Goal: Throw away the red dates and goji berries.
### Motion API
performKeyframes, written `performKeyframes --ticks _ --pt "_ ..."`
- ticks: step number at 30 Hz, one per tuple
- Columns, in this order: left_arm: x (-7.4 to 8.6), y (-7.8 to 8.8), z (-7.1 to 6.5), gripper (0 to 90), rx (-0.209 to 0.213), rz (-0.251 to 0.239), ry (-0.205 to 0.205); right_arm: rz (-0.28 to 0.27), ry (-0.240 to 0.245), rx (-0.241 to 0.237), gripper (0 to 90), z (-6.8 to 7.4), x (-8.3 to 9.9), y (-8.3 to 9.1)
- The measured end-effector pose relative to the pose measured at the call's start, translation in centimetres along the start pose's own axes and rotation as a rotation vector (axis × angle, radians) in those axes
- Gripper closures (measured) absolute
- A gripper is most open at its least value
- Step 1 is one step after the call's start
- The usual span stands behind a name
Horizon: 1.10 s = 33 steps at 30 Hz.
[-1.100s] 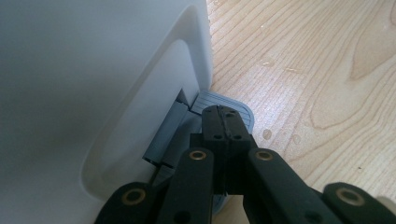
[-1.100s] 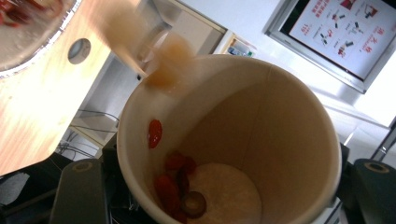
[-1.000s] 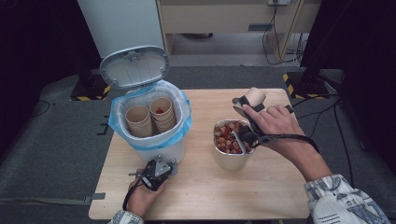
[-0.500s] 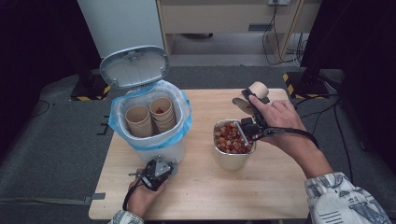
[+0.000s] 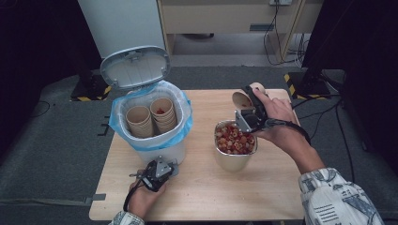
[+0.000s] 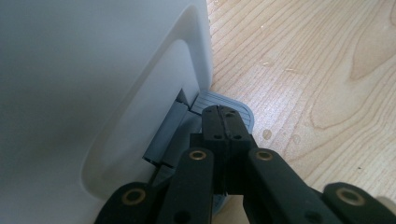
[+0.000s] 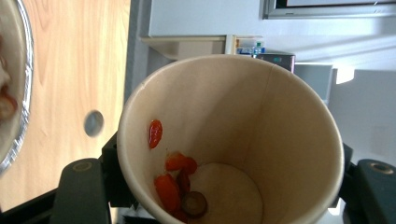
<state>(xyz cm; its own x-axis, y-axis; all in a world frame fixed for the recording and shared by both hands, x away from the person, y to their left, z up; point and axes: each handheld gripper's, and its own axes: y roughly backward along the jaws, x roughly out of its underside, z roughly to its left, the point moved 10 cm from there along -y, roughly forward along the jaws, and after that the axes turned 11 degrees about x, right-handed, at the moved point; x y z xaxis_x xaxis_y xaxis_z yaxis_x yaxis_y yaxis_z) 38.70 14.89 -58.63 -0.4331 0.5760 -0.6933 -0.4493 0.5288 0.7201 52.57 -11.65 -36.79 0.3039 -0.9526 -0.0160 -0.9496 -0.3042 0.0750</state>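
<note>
A white pedal bin [image 5: 157,149] with a blue liner stands at the table's left, its lid [image 5: 135,66] up. Two stacks of paper cups [image 5: 163,112] sit inside it. My left gripper [image 5: 157,172] is shut, and its tips [image 6: 223,112] rest on the grey pedal [image 6: 208,100] at the bin's foot. My right gripper [image 5: 248,110] is shut on a paper cup [image 5: 244,97], held tilted above a metal bowl [image 5: 232,161] of red and beige pieces. In the right gripper view the cup [image 7: 261,121] lies between the fingers [image 7: 81,186], with a few red scraps stuck inside.
The wooden table [image 5: 206,197] has bare room in front of the bowl and bin. A pale cabinet [image 5: 122,23] stands behind the bin. Cables [image 5: 281,42] trail over the dark floor beyond the table's far edge.
My right hand has risen slightly with the cup over the bowl. The left hand, the pedal and the raised lid have stayed as they were.
</note>
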Motion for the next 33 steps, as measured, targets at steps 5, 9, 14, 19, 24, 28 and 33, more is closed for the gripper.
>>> performKeyframes --ticks 5,9,14,19,24,28,33 --pt "0.0 0.0 0.0 89.8 0.000 -0.003 0.003 -0.005 -0.086 -0.017 29.4 -0.2 -0.1 -0.4" --pt "0.0 0.0 0.0 89.8 0.001 -0.003 0.004 -0.015 -0.166 -0.031 29.4 -0.5 -0.4 -0.7" --pt "0.0 0.0 0.0 89.8 -0.001 -0.001 0.000 -0.016 -0.252 -0.045 29.3 -0.8 -0.4 -1.0" --pt "-0.1 0.0 0.0 89.8 -0.001 -0.006 0.003 -0.022 -0.318 -0.062 29.2 -0.8 -0.5 -1.1" --pt "-0.1 0.0 0.0 89.8 0.001 -0.006 0.004 -0.031 -0.381 -0.074 29.2 -1.1 -0.9 -1.2" --pt "-0.1 0.0 0.0 89.8 0.001 -0.006 0.004 -0.040 -0.409 -0.081 29.1 -1.2 -1.2 -1.4" --pt "-0.1 0.0 0.0 89.8 0.001 -0.006 0.004 -0.052 -0.449 -0.101 29.1 -1.2 -1.8 -1.6"
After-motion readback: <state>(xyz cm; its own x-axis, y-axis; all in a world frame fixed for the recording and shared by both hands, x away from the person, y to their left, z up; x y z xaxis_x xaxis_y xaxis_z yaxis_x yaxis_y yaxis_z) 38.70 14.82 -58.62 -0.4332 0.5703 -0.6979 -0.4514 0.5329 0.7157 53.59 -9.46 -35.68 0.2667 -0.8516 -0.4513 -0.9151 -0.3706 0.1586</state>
